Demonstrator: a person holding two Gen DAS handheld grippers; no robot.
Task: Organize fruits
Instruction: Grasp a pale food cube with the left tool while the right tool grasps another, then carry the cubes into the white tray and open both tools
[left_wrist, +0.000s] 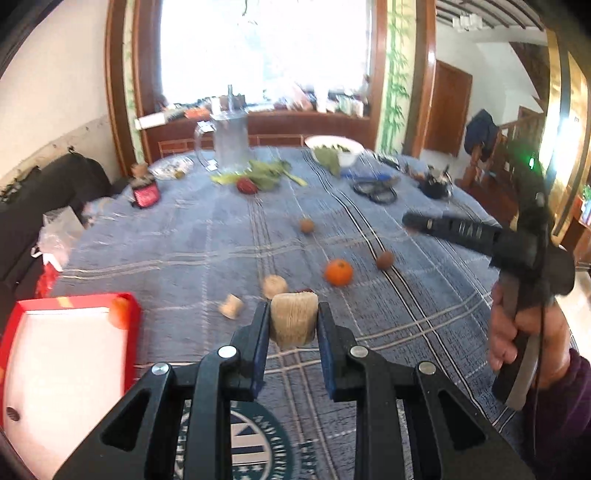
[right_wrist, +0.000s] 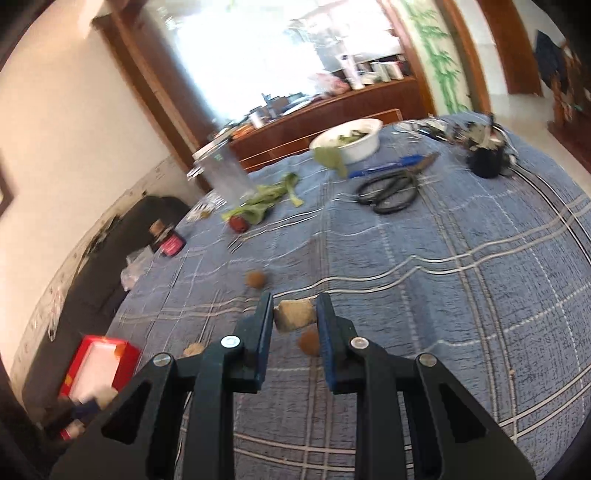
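The pale fibrous chunk (left_wrist: 293, 320) sits clamped between the two pads of the left gripper (left_wrist: 293, 325), raised above the blue plaid tablecloth (left_wrist: 207, 236) and a little to the right of the red tray (left_wrist: 127, 308), which serves here as the landmark. Its cut face looks stringy and dry, so it is probably light and fairly stiff, though the fibres could crush or shed if squeezed hard; a hold across its flat sides, as now, seems the safest. The right gripper (right_wrist: 295, 317) likewise has its pads closed on a second tan chunk (right_wrist: 295, 315), held farther right of the tray and above a small brown round fruit (right_wrist: 309, 342). Beyond the tray, on the cloth, lie two more pale cut pieces (left_wrist: 275, 286), then an orange tangerine (left_wrist: 338, 272) (smooth-skinned and soft, likely to roll and best taken across its middle) and further brown fruits (left_wrist: 385, 260). An orange-red fruit (left_wrist: 119, 313) rests at the tray's far right corner, but motion blur leaves its kind unclear. The tray's near and left parts are cut off by the frame. Far from the tray, a clear pitcher (left_wrist: 231, 142), leafy greens (left_wrist: 267, 173) and a white bowl (left_wrist: 338, 149) are smeared; what the bowl holds beyond leaves cannot be made out.
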